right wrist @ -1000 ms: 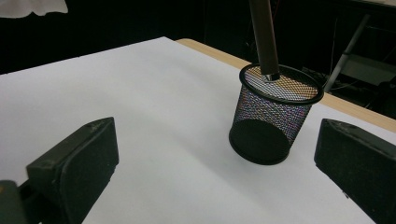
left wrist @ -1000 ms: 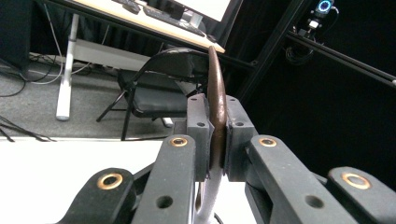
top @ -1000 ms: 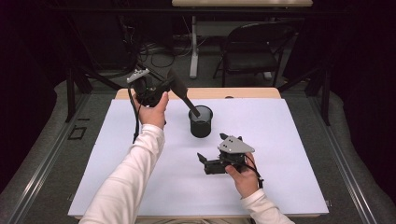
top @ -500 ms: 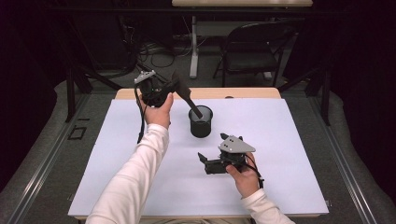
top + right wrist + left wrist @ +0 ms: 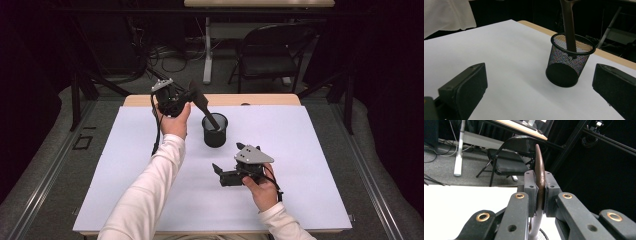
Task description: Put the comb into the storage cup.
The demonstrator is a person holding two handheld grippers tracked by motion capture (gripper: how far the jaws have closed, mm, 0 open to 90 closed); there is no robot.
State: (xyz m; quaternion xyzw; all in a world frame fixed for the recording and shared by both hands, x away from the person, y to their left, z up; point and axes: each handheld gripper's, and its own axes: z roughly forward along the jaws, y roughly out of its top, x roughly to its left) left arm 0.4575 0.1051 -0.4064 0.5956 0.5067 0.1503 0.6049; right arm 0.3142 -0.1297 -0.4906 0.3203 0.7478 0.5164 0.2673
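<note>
Landmark: the black mesh cup (image 5: 215, 130), standing upright on the white sheet of the table (image 5: 310, 150), toward the table's far edge.

Left claw (image 5: 192, 96): I see it raised above the table, just to the left of the cup and slightly beyond it, gripped by the left hand (image 5: 173, 121). Its jaws are pressed together on a dark, flat-handled utensil (image 5: 207, 111). In the left gripper view I see the two pads (image 5: 530, 192) squeezing the thin brown handle (image 5: 539, 170) edge-on, with the handle rising past them. From the claw the utensil slants down to the right, and its lower end sits inside the cup; in the right gripper view the shaft (image 5: 569, 27) passes through the cup's rim (image 5: 573, 53) and leans on the near side of it. I cannot make out the shape of the buried end.

Right claw (image 5: 218, 172): held low over the sheet by the right hand (image 5: 261, 187), on the near side of the cup and a little to its right. Its jaws stand wide apart, holding and touching nothing; the cup appears between them, well beyond the pads (image 5: 466, 87).
</note>
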